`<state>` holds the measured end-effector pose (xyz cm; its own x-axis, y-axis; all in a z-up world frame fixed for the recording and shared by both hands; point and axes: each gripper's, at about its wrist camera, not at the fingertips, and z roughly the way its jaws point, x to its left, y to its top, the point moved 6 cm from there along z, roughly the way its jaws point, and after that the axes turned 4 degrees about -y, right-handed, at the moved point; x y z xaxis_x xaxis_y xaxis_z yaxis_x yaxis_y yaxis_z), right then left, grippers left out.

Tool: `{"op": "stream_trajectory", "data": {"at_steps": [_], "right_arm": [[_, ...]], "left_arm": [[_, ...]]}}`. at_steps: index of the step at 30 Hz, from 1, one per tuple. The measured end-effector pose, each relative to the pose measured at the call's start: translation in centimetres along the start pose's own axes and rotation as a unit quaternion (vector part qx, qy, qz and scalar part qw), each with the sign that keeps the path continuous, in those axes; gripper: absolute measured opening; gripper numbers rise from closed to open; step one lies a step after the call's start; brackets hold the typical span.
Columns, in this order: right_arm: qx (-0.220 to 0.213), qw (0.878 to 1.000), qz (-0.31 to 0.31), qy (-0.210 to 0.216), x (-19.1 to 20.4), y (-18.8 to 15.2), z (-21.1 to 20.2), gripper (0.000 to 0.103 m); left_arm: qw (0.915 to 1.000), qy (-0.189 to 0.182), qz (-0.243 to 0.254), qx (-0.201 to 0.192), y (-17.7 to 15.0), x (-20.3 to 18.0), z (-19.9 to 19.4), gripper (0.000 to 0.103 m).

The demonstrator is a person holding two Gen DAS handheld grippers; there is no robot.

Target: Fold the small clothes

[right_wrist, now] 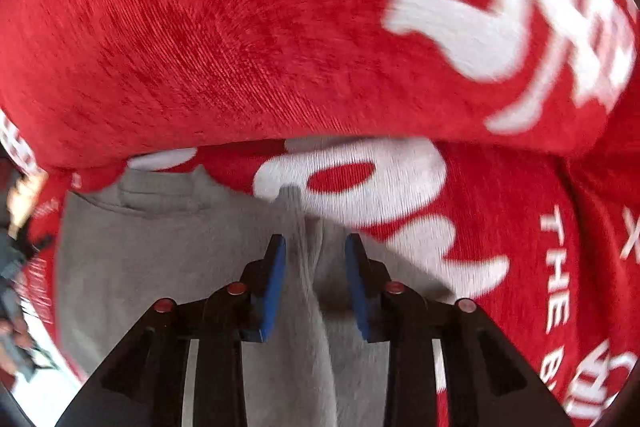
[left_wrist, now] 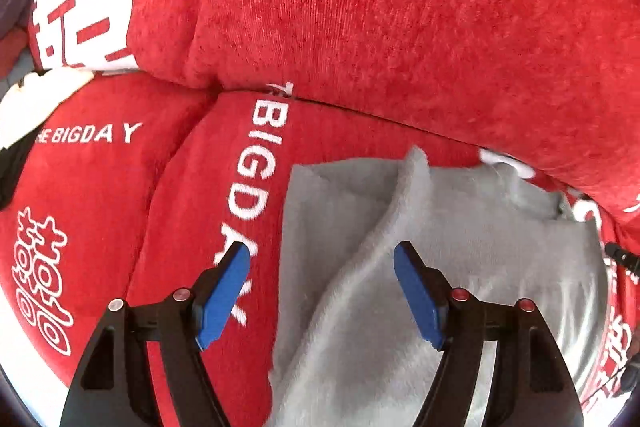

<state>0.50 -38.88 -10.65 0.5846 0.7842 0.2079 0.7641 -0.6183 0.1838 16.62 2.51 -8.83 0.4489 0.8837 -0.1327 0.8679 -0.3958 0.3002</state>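
Looking down, we hold both claws released over the grey garment (left_wrist: 400,307) on the red blanket (left_wrist: 360,7): left claw (left_wrist: 320,267) beside its raised fold, right claw (right_wrist: 316,259) straddling the ridge, nearer.

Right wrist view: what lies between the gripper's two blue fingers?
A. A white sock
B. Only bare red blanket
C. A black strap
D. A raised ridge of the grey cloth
D: a raised fold of the grey cloth runs up between the fingers of the right gripper, whose pads stand apart from it.
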Motion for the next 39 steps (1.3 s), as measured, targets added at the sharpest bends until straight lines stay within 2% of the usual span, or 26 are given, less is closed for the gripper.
{"op": "stream_trajectory", "data": {"at_steps": [3, 6, 7, 9, 11, 12, 14, 16, 19, 21, 24, 29, 34, 39], "right_arm": [[-0.004, 1.0, 0.008, 0.019, -0.3, -1.8, -1.9, 0.034], [-0.009, 0.996, 0.01, 0.092, 0.8, -3.8, -3.7, 0.034], [-0.005, 0.994, 0.008, 0.111, 1.4, -4.4, -3.9, 0.034], [0.013, 0.989, 0.009, 0.145, 2.1, -5.4, -3.7, 0.033], [0.03, 0.985, 0.021, 0.17, 2.7, -6.5, -2.9, 0.033], [0.034, 0.984, 0.028, 0.171, 2.7, -6.8, -2.3, 0.033], [0.041, 0.983, 0.043, 0.172, 2.8, -7.2, -1.2, 0.033], [0.052, 0.981, 0.072, 0.175, 2.2, -7.5, 0.2, 0.031], [0.045, 0.977, 0.101, 0.18, 0.8, -7.2, 0.3, 0.029], [0.041, 0.977, 0.108, 0.177, 0.1, -7.1, 0.0, 0.029], [0.044, 0.976, 0.117, 0.179, -1.3, -7.3, -0.6, 0.03], [0.047, 0.975, 0.127, 0.175, -2.5, -7.4, -1.8, 0.032], [0.051, 0.974, 0.135, 0.176, -3.1, -8.2, -2.9, 0.033], [0.063, 0.97, 0.156, 0.174, -4.2, -9.9, -3.4, 0.036]], "left_arm": [[0.9995, -0.032, 0.008, -0.001, 0.7, -1.8, 0.6, 0.075], [0.9982, -0.059, 0.004, -0.002, 1.4, -3.9, 1.4, 0.075], [0.9975, -0.07, -0.002, -0.002, 1.5, -4.7, 1.6, 0.075], [0.9925, -0.118, -0.033, -0.008, 2.1, -6.1, 1.6, 0.075], [0.9869, -0.155, -0.043, -0.006, 2.1, -7.4, 1.9, 0.075], [0.987, -0.156, -0.036, -0.003, 2.0, -7.9, 2.1, 0.075], [0.9915, -0.129, -0.015, 0.01, 1.9, -8.3, 3.6, 0.075], [0.9947, -0.099, -0.019, 0.017, 1.8, -7.4, 5.1, 0.075], [0.9935, -0.099, -0.051, 0.022, 2.0, -5.7, 6.2, 0.075], [0.9944, -0.095, -0.043, 0.021, 2.1, -5.6, 5.9, 0.075], [0.9986, -0.047, -0.019, 0.018, 1.9, -4.9, 5.2, 0.075], [0.9983, -0.016, -0.044, 0.035, 0.0, -1.3, 3.2, 0.075], [0.9967, -0.011, -0.067, 0.045, -3.8, 1.3, -0.1, 0.075], [0.9901, -0.03, -0.123, 0.061, -9.3, 3.8, -2.9, 0.075]]}}
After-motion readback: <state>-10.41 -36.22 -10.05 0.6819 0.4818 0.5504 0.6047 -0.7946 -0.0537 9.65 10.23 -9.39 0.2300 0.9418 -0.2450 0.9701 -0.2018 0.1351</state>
